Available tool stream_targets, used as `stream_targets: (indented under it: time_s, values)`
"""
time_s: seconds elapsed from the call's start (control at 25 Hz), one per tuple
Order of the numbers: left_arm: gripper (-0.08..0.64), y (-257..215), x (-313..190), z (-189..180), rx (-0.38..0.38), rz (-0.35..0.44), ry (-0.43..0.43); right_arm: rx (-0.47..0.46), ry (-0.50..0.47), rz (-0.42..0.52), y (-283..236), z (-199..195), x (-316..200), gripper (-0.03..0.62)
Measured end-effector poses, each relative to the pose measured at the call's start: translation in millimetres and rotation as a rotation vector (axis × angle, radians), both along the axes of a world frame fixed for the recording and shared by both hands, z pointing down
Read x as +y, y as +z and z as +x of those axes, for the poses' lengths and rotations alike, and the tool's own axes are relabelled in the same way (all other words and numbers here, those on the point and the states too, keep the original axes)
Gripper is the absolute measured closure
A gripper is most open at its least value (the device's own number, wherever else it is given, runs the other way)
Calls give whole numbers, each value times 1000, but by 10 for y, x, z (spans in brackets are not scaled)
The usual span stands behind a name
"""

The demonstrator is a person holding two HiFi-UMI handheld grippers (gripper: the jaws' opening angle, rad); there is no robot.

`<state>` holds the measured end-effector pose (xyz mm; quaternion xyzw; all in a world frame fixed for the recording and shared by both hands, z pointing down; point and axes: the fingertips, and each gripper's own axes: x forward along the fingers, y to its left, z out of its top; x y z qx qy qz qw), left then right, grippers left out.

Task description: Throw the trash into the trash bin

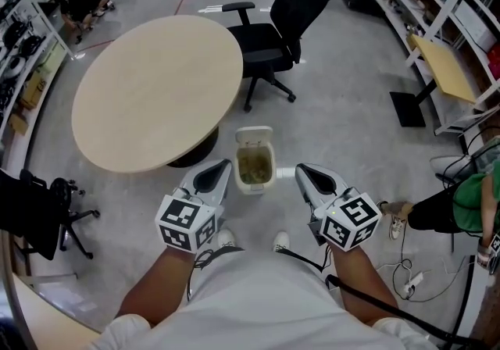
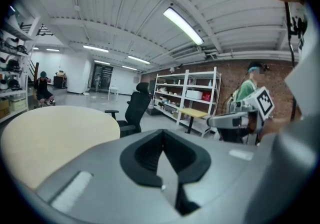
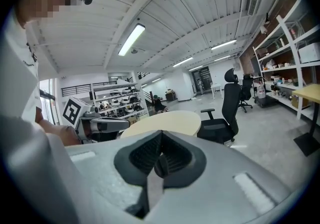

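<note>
Trash bin (image 1: 255,187) stands on the floor straight ahead of your feet, lid tipped open on its far side, mouth facing up. Inside shows an olive-yellow lining or contents; which, cannot tell. Its opening runs longer away from you than across.

Your left gripper (image 1: 221,171) flanks the bin's left side and your right gripper (image 1: 305,175) its right side, both tips near the rim and about level with its front edge, both pointing past it. Neither is clearly nearer. Each gripper's own view shows the jaws pressed together with nothing between them, so you carry no trash at this point.

A small white piece (image 1: 284,173) lies just beside the bin on its right, between bin and right gripper. Trash or part of the bin: not resolved. If it is trash, the right gripper is the closer one, in my judgement.

Beyond the bin to the left stands a round table (image 1: 156,91), its top bare. Beyond the bin, further off, an office chair (image 1: 273,36). Nothing stands between the grippers and the bin mouth.
</note>
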<state>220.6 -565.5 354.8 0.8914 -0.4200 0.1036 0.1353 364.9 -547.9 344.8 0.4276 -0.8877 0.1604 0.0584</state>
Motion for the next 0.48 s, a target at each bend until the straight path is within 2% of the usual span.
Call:
stream_targets:
  time_s: [0.48]
  values:
    - [552,7,12,13,-7,1,7,-1,-6,-2,35,-27,-10,592]
